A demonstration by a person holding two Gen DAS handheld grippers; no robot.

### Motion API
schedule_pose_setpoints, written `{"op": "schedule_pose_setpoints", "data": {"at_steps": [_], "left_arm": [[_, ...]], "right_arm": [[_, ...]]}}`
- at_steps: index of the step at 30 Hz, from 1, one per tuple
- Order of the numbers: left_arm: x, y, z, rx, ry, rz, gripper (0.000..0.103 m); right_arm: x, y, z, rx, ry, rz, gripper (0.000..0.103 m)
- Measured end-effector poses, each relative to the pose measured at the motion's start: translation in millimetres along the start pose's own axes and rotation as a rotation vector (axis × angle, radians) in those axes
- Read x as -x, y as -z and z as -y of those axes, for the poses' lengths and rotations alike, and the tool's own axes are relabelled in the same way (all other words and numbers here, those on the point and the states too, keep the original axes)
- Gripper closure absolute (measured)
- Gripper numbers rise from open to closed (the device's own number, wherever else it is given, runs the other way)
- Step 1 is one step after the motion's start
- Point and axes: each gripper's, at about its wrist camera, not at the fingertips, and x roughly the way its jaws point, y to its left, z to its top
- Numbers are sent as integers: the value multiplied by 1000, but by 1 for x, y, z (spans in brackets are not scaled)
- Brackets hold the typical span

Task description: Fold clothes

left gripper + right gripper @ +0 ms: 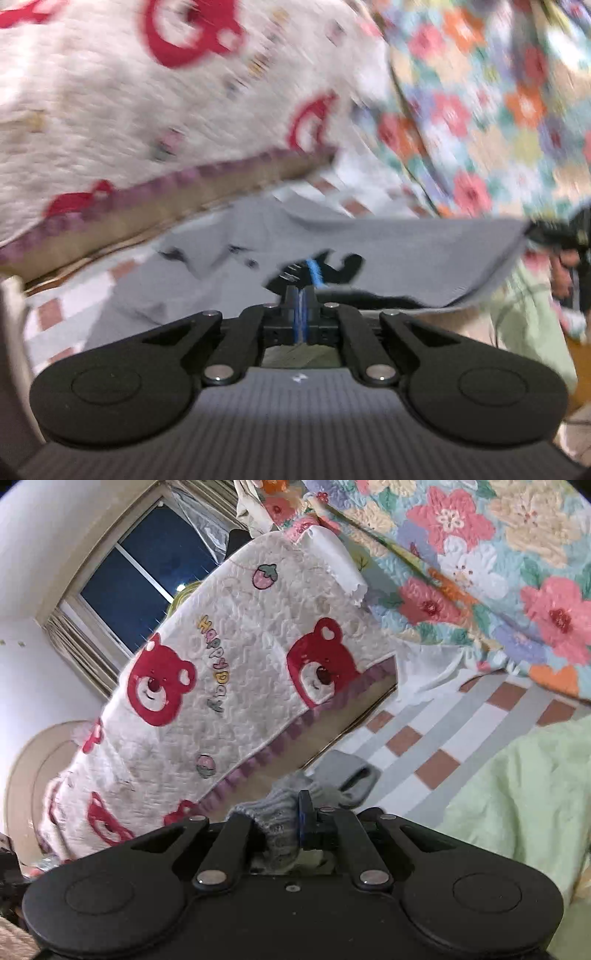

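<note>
Your left claw (300, 295) pinches the grey shirt (406, 251); your right claw (301, 812) pinches its ribbed cuff (280, 805) above the bed (443, 738).

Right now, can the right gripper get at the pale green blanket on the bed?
Probably not yet: the right gripper is shut on grey ribbed knit fabric, so it is occupied. The pale green blanket itself lies uncovered close beside it.

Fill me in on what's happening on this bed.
A person is folding a grey garment, with a hand-held gripper in each hand. The left hand-held gripper is shut on one edge of it, the cloth stretched out ahead. The right hand-held gripper is shut on grey fabric, which bunches around its fingers. A bear-print cushion and a floral quilt lie behind.
</note>
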Motion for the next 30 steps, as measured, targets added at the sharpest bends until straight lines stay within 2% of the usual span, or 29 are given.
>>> {"op": "schedule_pose_setpoints", "data": {"at_steps": [2,5,7,8,9,11,14,15,16,17,18,20,21,23,25,27,30], "left_arm": [[11,29,-18,81,-17,-13,103],[-5,79,-35,228,-11,-119,103],[-24,109,-45,305,-17,-176,103],[-34,118,-49,334,-7,-183,103],[-45,121,-53,363,12,-186,102],[-71,122,-56,396,57,-188,100],[-116,111,-48,371,127,-183,98],[-131,103,-43,349,154,-188,94],[-147,96,-35,316,187,-198,90],[-162,90,-27,279,221,-210,81],[-178,84,-18,242,254,-221,73],[-203,75,4,159,268,-248,69],[-216,72,15,116,270,-262,69],[-225,74,26,101,266,-290,67],[-231,78,36,97,260,-319,57],[-233,82,41,94,232,-338,54],[-217,86,22,143,112,-309,54]], "right_arm": [[-5,14,13,-13,69,-61,97],[-20,33,30,42,304,-217,96],[-20,31,34,36,321,-269,94],[-19,27,34,34,322,-285,89],[-17,23,33,36,324,-301,86],[-12,11,14,143,357,-315,78],[-6,0,-20,336,434,-319,74],[-5,-3,-32,394,465,-312,74],[2,-8,-41,418,461,-293,72],[8,-12,-50,439,451,-274,71],[14,-17,-60,437,388,-255,71],[6,-17,-80,433,196,-274,71],[-10,-11,-88,424,98,-326,71],[-48,15,-99,423,-4,-455,71],[-91,48,-113,430,-86,-596,71],[-122,91,-124,450,-131,-729,71],[-149,129,-131,457,-129,-840,70]]}}
